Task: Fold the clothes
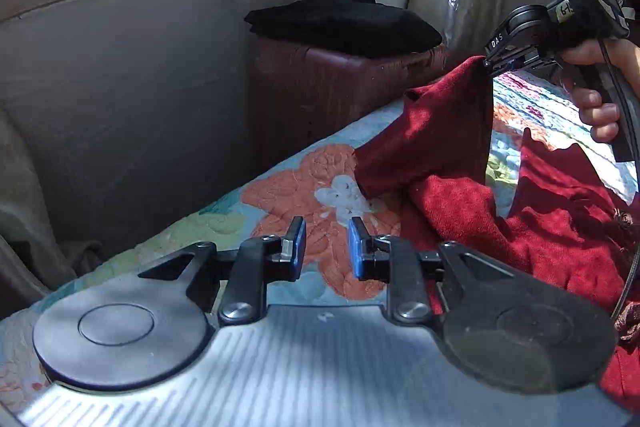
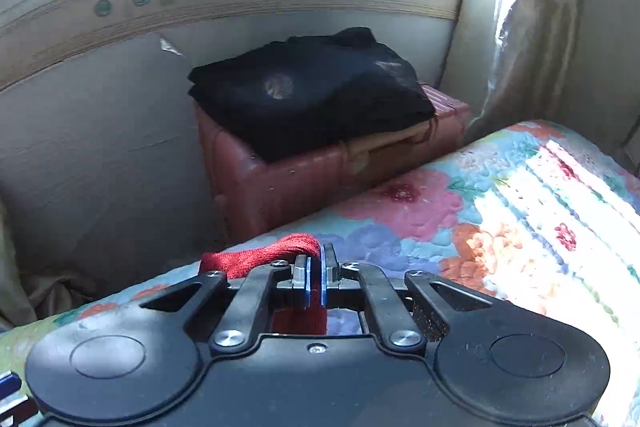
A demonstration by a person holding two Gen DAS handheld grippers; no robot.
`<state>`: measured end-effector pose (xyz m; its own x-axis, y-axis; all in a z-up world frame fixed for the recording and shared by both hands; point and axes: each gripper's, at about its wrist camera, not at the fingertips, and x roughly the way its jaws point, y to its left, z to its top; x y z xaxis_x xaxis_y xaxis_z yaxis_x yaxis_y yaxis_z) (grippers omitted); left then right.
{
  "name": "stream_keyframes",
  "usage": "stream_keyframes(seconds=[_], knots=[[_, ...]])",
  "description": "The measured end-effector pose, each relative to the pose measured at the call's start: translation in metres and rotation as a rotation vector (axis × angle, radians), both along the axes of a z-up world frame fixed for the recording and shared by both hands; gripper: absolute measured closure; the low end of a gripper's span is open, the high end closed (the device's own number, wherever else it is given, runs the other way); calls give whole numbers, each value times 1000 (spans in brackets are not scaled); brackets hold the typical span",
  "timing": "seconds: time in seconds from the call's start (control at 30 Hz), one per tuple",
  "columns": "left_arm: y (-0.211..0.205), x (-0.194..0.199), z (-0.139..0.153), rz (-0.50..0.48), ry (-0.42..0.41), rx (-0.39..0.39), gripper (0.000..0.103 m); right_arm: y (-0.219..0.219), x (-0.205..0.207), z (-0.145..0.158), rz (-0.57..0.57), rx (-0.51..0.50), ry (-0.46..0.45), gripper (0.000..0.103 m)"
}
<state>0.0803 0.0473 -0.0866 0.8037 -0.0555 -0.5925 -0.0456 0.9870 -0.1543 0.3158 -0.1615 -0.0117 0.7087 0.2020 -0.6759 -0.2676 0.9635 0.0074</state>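
Observation:
A dark red knitted garment (image 1: 552,227) lies crumpled on the floral quilt (image 1: 304,195) at the right of the left wrist view. My right gripper (image 1: 490,63) is shut on one edge of it and lifts a sleeve-like part (image 1: 440,131) off the bed. In the right wrist view the red fabric (image 2: 276,253) is pinched between the shut fingers of the right gripper (image 2: 315,281). My left gripper (image 1: 327,247) is open and empty, low over the quilt, just left of the garment.
A folded black garment (image 2: 312,91) lies on a reddish-brown case (image 2: 280,183) beside the bed, under a window. A curtain (image 2: 536,27) hangs at the right. The bed's left edge (image 1: 168,239) drops to the floor by a grey wall panel (image 1: 120,99).

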Motion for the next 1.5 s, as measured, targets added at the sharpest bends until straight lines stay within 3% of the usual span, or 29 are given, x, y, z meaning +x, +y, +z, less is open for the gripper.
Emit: stream_keyframes(seconds=[0.17,0.23,0.27,0.3,0.37,0.5,0.57,0.6,0.63,0.67,0.8,0.93,0.97,1.03,1.07,1.1,1.23,1.33,1.4,1.43,1.5], knots=[[-7,21,-26,-80,86,-74,74,-56,37,-37,-217,88,142,90],[-9,28,-31,-108,111,-89,70,-67,38,-51,-233,49,164,90],[-10,32,-33,-122,121,-102,65,-69,38,-55,-233,28,170,83],[-12,35,-35,-132,128,-114,62,-71,40,-59,-231,12,178,70],[-16,42,-37,-144,139,-128,53,-75,40,-65,-217,-17,190,61],[-22,51,-39,-153,139,-128,39,-80,27,-54,-137,-26,175,60],[-23,53,-41,-148,133,-128,36,-71,14,-45,-34,-43,139,60],[-25,53,-40,-148,127,-121,39,-66,7,-41,25,-54,119,60],[-26,52,-40,-149,113,-105,58,-61,0,-37,83,-66,99,59],[-28,51,-40,-153,105,-87,102,-55,-6,-33,141,-77,79,56],[-30,44,-39,-86,67,-62,101,-18,-35,-36,379,-187,40,32],[-37,34,-34,-65,22,15,101,18,-45,-67,476,-359,23,27],[-38,32,-32,-64,15,27,101,19,-41,-72,456,-364,18,29],[-40,29,-30,-63,6,45,101,15,-26,-75,388,-330,18,55],[-40,29,-31,-63,9,48,101,10,-16,-72,344,-295,29,95],[-40,29,-32,-64,13,51,101,3,-6,-66,284,-263,21,101],[-38,31,-37,-52,42,36,101,-26,35,-40,19,-208,-75,101],[-33,33,-37,-44,53,3,101,-60,56,-19,-141,-59,-97,100],[-32,33,-37,-44,57,-4,101,-84,67,-15,-226,65,-65,97],[-32,33,-37,-45,60,-4,101,-95,71,-16,-268,115,-43,92],[-32,33,-38,-45,67,-3,101,-111,73,-20,-333,182,-15,66]])
